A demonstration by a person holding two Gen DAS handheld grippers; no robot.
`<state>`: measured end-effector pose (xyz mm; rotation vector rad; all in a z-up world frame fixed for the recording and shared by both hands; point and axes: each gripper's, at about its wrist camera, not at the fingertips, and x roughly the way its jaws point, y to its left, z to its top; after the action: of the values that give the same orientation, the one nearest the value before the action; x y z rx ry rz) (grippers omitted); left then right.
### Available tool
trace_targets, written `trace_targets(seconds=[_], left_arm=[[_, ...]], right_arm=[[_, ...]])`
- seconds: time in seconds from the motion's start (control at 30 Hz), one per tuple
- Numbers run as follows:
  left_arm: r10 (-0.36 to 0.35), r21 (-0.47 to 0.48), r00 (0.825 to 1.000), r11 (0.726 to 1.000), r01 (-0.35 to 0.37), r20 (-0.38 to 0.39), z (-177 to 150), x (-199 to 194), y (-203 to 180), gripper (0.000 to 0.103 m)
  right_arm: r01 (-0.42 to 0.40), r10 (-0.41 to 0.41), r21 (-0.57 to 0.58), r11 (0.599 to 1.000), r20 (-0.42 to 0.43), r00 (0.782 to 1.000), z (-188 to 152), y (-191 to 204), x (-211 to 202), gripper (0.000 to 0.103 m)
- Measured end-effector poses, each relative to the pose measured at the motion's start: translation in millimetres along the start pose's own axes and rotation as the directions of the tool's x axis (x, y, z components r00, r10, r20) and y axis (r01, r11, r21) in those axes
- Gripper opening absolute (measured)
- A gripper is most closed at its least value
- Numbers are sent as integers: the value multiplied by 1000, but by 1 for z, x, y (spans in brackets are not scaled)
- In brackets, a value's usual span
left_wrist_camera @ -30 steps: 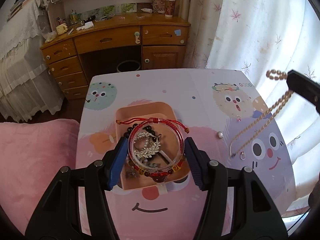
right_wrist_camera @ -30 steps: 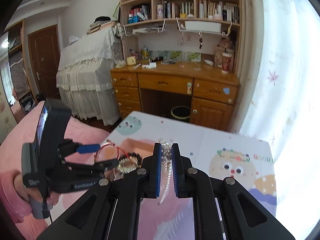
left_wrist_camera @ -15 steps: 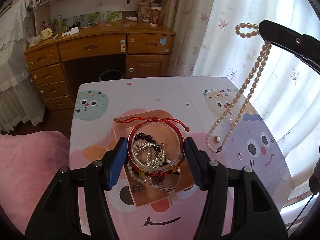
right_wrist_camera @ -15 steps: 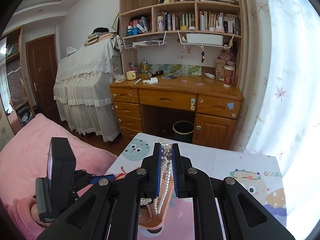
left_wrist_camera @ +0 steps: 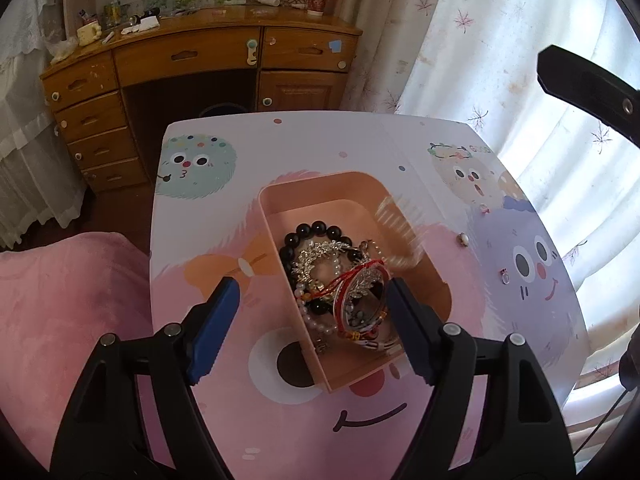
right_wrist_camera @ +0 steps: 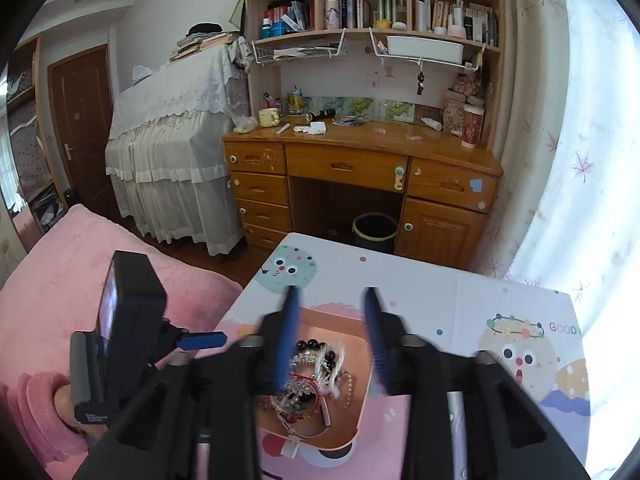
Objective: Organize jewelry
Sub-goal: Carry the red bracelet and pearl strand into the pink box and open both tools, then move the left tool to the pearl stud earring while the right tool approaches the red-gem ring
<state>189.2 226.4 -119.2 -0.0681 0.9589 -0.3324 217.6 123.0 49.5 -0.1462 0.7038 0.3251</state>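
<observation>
— How far along is the tidying, would you say?

— Well on, I'd judge. Most of the jewelry sits piled in the pink tray [left_wrist_camera: 280, 216] on the counter [left_wrist_camera: 200, 240]: a black bead bracelet [left_wrist_camera: 308, 229], a silver leaf piece [left_wrist_camera: 320, 252], a red cord bangle [left_wrist_camera: 360, 284] lying by the near right corner, a white bead strand under them.

— And the pearl necklace?

— A pale blur [left_wrist_camera: 400, 228] over the tray's right side, dropping in, as far as I can tell. The right tool [right_wrist_camera: 332, 336] hangs above the tray, its jaws opening, with nothing between them.

— The left one?

— The left tool [left_wrist_camera: 312, 308] is low over the near end of the tray, jaws opening too. The bangle lies close against its right finger, but the pads aren't pressing on it; I'd call it let go.

— So what's left?

— A few small bits out on the counter to the right of the tray: a little bead or stud [left_wrist_camera: 463, 239], a clear drop [left_wrist_camera: 505, 278], a tiny pink thing [left_wrist_camera: 485, 209] further back. Those look like the remaining pickups; too small to name properly.
</observation>
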Motion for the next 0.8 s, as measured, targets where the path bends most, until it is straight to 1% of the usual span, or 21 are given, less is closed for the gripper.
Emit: trace_targets(seconds=[0.03, 0.13, 0.23, 0.3, 0.43, 0.5, 0.6, 0.7, 0.8], left_arm=[[1, -10, 1000, 1000, -1, -5, -1, 1, 4, 73], [-10, -29, 1000, 1000, 10, -15, -2, 0, 13, 73], [-13, -31, 1000, 999, 12, -17, -3, -2, 12, 73], [-16, -27, 1000, 1000, 15, -20, -4, -2, 7, 73], [-44, -41, 999, 998, 43, -31, -9, -4, -8, 73], [-44, -49, 998, 998, 42, -44, -12, -2, -17, 73], [-43, -57, 998, 998, 41, -36, -16, -3, -29, 73], [-48, -80, 998, 996, 46, -31, -19, -2, -41, 73], [-71, -103, 997, 992, 68, -29, -19, 1, -52, 73]], right_arm=[[2, -2, 10, 1000, 3, 1000, -3, -1, 0, 49], [8, -8, 30, 1000, -5, 1000, -10, -6, 5, 49], [24, -23, 37, 999, -21, 1000, -17, -11, 6, 50], [28, -26, 54, 998, -41, 999, -24, -14, 7, 56], [43, -34, 97, 994, -90, 995, -45, -32, 2, 63], [58, -45, 107, 993, -120, 992, -57, -41, 0, 68], [75, -57, 109, 991, -159, 986, -77, -57, -3, 73], [98, -72, 119, 988, -207, 976, -98, -78, -6, 76], [127, -89, 134, 983, -256, 962, -124, -104, -13, 79]])
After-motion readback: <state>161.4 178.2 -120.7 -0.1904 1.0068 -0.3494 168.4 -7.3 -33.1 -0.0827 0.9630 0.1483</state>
